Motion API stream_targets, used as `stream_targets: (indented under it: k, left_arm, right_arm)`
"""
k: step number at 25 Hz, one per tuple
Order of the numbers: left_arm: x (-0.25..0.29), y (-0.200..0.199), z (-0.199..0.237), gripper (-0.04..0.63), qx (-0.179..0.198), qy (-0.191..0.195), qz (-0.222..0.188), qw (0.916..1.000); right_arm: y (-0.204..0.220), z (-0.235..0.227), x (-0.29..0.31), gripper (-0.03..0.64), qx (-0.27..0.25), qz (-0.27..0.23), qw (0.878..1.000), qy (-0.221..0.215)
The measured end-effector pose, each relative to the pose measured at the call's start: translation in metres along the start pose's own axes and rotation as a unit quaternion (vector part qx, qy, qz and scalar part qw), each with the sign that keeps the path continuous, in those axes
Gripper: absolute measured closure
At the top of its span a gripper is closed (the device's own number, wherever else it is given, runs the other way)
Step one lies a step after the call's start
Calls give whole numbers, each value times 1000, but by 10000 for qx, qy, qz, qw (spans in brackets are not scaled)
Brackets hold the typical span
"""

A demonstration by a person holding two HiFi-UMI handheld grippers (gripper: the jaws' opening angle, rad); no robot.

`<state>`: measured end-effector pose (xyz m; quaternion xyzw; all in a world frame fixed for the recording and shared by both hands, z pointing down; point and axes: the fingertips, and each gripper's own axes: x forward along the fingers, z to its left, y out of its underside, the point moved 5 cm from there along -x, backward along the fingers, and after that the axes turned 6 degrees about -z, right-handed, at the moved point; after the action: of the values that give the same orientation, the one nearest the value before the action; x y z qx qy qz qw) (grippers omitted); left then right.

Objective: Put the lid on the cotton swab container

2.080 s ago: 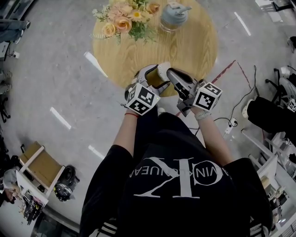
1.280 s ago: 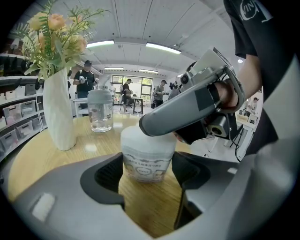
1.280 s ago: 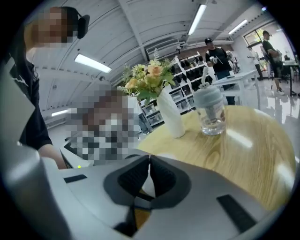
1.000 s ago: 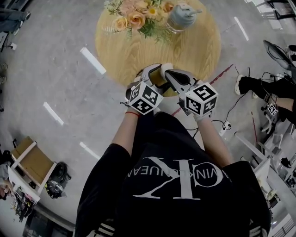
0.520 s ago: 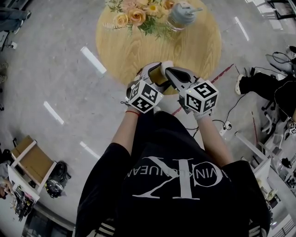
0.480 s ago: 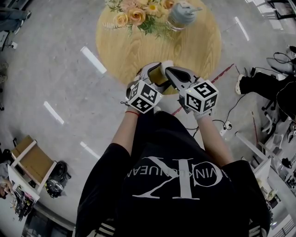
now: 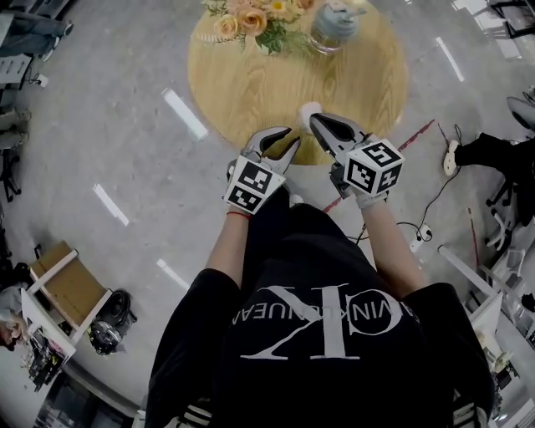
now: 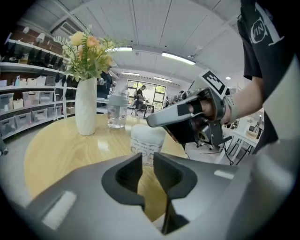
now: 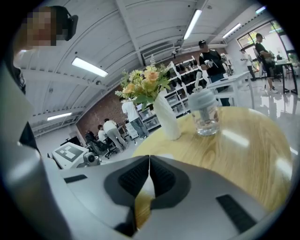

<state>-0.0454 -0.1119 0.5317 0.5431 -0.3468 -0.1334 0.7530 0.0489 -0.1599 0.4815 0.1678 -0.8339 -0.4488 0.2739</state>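
Observation:
The cotton swab container (image 7: 308, 112) stands near the front edge of the round wooden table (image 7: 251, 92). Its white lid sits on top of its patterned body (image 8: 147, 140). My left gripper (image 7: 287, 138) is to the left of the container and clear of it. Its jaws have just been closing and stand a narrow gap apart (image 8: 147, 157) with nothing between them. My right gripper (image 7: 316, 118) is shut and empty, and its tip (image 8: 151, 123) is close over the lid's right side. Whether it touches the lid I cannot tell. In the right gripper view the shut jaws (image 9: 149, 159) hide most of the container.
A white vase of flowers (image 7: 251, 21) and a lidded glass jar (image 7: 332, 23) stand at the table's far side, well behind the container. Bare wood lies between them and the container. Grey floor surrounds the table, with cables at the right.
My left gripper was wide around the container; it has let go, drawn back to the left and narrowed its jaws. The right gripper has stayed by the lid.

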Motion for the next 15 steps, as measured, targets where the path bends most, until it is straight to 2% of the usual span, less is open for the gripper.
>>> stream_targets:
  k: [1, 4, 10, 15]
  left_arm:
    - [-5, -1, 1, 531, -56, -85, -62, 9999]
    - [-19, -9, 4, 574, -319, -394, -303, 9983]
    - [-46, -13, 11, 583, -848, -919, -624, 9902]
    - [-67, -32, 18, 584, -967, -1303, -985, 9818]
  right_arm:
    - [0, -1, -3, 602, 41, -90, 9999, 33]
    - [-3, -4, -15, 603, 75, -323, 9993, 160]
    - [-17, 1, -39, 603, -59, -803, 9963, 287]
    - [-34, 11, -58, 602, -287, -1133, 9928, 266]
